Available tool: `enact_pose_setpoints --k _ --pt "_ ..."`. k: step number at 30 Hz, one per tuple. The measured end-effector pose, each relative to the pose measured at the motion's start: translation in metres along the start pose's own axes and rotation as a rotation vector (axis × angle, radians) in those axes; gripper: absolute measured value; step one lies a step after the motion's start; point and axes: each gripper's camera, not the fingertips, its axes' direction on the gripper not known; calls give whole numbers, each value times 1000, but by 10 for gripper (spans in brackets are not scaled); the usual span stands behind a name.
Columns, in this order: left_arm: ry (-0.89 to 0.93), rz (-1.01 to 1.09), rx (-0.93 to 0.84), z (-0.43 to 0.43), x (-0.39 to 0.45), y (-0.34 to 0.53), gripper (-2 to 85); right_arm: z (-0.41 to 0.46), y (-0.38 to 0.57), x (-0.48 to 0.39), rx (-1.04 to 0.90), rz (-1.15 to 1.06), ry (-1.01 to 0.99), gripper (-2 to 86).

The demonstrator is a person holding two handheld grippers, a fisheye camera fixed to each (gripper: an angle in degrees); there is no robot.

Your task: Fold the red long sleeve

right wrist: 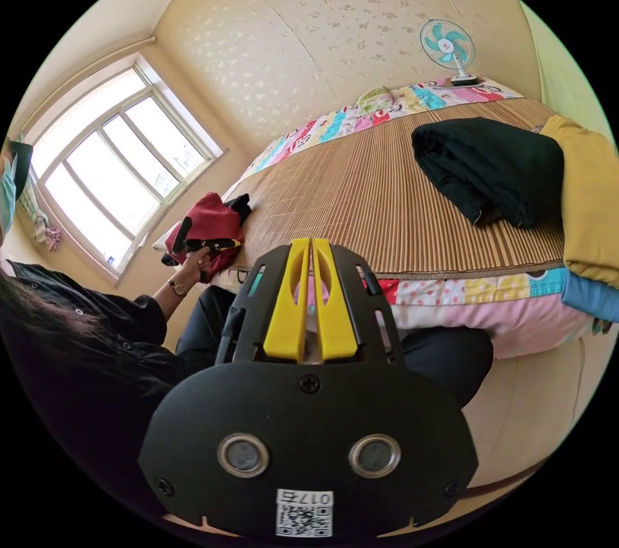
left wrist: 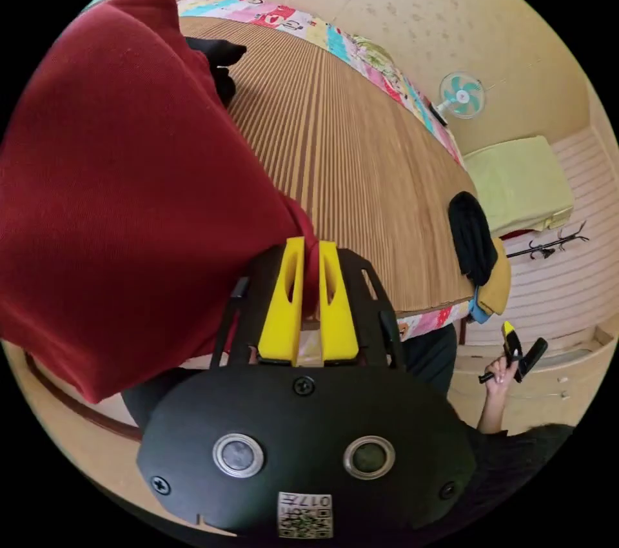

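My left hand-held gripper (left wrist: 309,251) pinches the red long sleeve (left wrist: 129,187), bunched off the bed's mat (left wrist: 348,174) edge; right hand-held gripper (right wrist: 311,248) pressed together, seemingly empty, so the one-corner hold may slip.

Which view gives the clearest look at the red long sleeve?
The left gripper view: the red long sleeve hangs large and close, its edge pinched in the left claw. In the right gripper view it is a small bunch at the far side of the bamboo mat, partly hidden by the person's hand.
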Motion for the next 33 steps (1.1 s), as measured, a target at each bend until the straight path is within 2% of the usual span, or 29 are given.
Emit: enact_pose_setpoints --k 1,2,4,7,10,12,15,17,21,25,26,28,30,33 --pt "239 22 66 -27 -2 35 43 -10 10 -1 10 -24 2 4" --pt "360 48 100 -43 -2 53 41 -18 19 -6 23 -69 2 5" --pt "741 226 241 -122 3 129 40 -21 30 -20 36 -175 2 6" --pt "930 452 436 -244 10 218 40 1 34 -53 56 -366 -30 12" --pt "994 619 647 -362 7 298 40 42 19 -92 87 -505 -192 27" --pt "969 676 733 -419 11 340 40 71 4 -124 93 -571 -285 51" --pt "844 776 794 -490 42 400 40 121 -20 -199 79 -715 -404 88" --pt "841 838 804 -516 63 426 40 162 -23 -268 66 -836 -434 104" --pt "987 982 852 -559 91 482 35 219 -16 -361 59 -857 -269 110" --pt "1199 946 926 -579 73 511 35 241 21 -443 -154 -1120 -533 85" --pt "1235 944 929 -580 70 512 35 236 29 -451 -154 -1134 -566 73" --pt "1424 949 930 -579 58 514 35 225 26 -445 -127 -1073 -629 55" --pt "1539 957 936 -579 53 514 34 212 5 -423 -107 -950 -662 48" --pt "1506 943 965 -592 49 518 34 155 -48 -362 88 -685 -578 43"
